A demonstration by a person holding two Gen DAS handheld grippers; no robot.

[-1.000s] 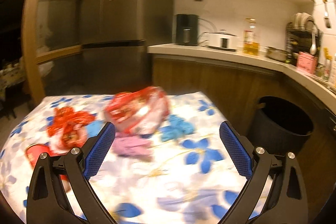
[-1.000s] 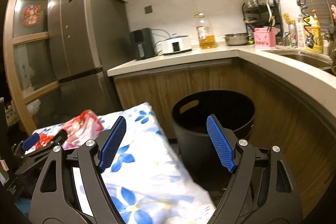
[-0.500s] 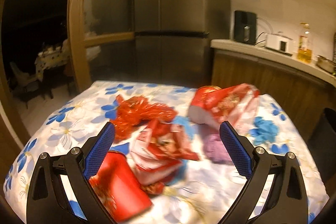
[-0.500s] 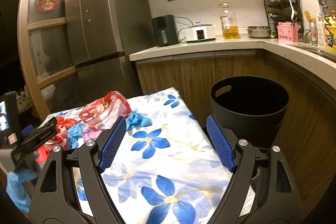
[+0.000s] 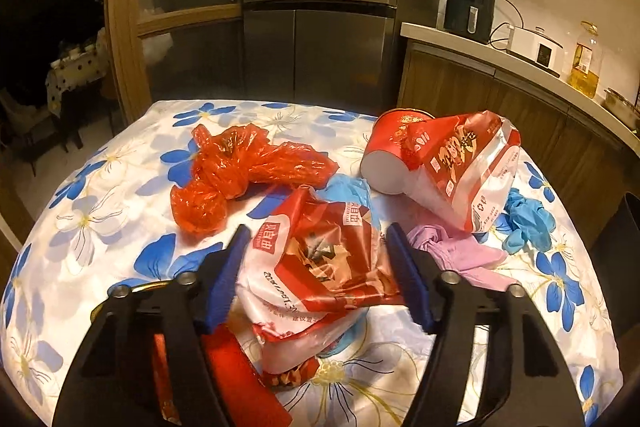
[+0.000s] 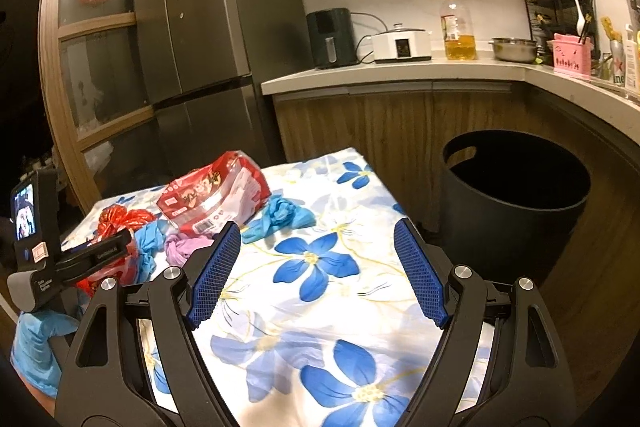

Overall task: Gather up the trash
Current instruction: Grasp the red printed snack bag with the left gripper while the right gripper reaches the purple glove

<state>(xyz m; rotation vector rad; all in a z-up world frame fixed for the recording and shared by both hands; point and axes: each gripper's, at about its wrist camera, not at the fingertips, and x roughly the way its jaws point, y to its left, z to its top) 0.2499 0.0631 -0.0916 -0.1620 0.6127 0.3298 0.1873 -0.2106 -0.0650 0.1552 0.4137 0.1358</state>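
Bench cloth [image 5: 100,227]: white w/ blue flowers, yellow centres, thin gold stems. On it, a crumpled red-and-white wrapper [image 5: 316,267] w/ dark print, a clear-red plastic bag [image 5: 240,171], a red cup [image 5: 390,147] w/ gold pattern and white base, a 2nd red-white packet [image 5: 468,167], blue gloves [image 5: 528,223] and a lilac glove [image 5: 456,251]. Left claw [image 5: 316,277] and right claw [image 6: 316,275]: black frames, blue textured pads, silver screws. Trash bin [image 6: 516,195]: black. Fridge [image 6: 200,27]: dark grey steel. Cabinets [image 6: 384,131]: brown wood grain; worktop off-white. Pink box [image 6: 572,57] by the rack; amber oil in a clear bottle [image 6: 458,27].
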